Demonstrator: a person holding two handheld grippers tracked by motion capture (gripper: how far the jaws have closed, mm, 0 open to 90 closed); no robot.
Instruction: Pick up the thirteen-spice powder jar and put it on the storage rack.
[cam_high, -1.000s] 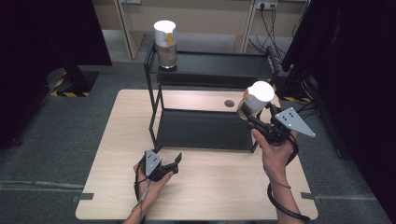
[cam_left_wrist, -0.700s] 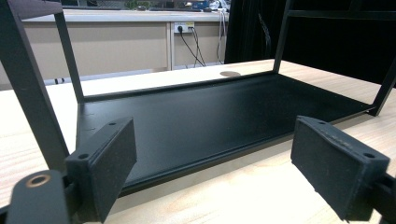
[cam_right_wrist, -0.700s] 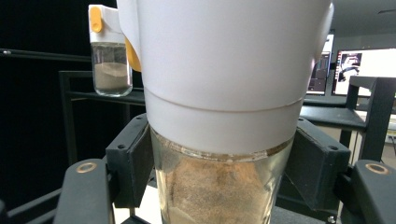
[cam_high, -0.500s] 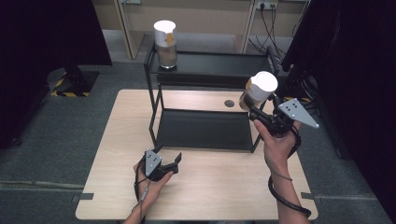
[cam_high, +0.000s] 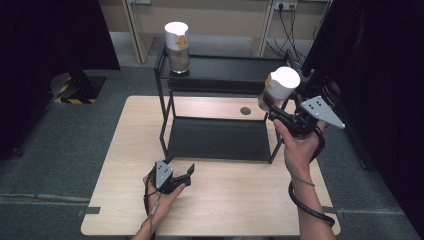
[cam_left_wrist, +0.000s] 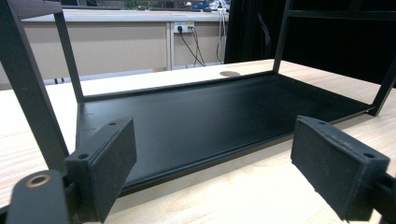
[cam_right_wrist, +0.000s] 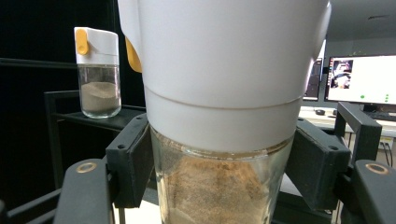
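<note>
Standing on grey floor (cam_high: 70, 145): wooden table (cam_high: 225, 200), black rack (cam_high: 220, 137).

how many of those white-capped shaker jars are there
2. One jar stands at the left end of the black rack's top shelf. The other jar is clamped in the right gripper, held up near the shelf's right end.

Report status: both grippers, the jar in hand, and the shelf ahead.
Right gripper shut on spice jar, held upright by shelf's right end. Left gripper open on table. Second jar at top tier's left; right clear.
</note>
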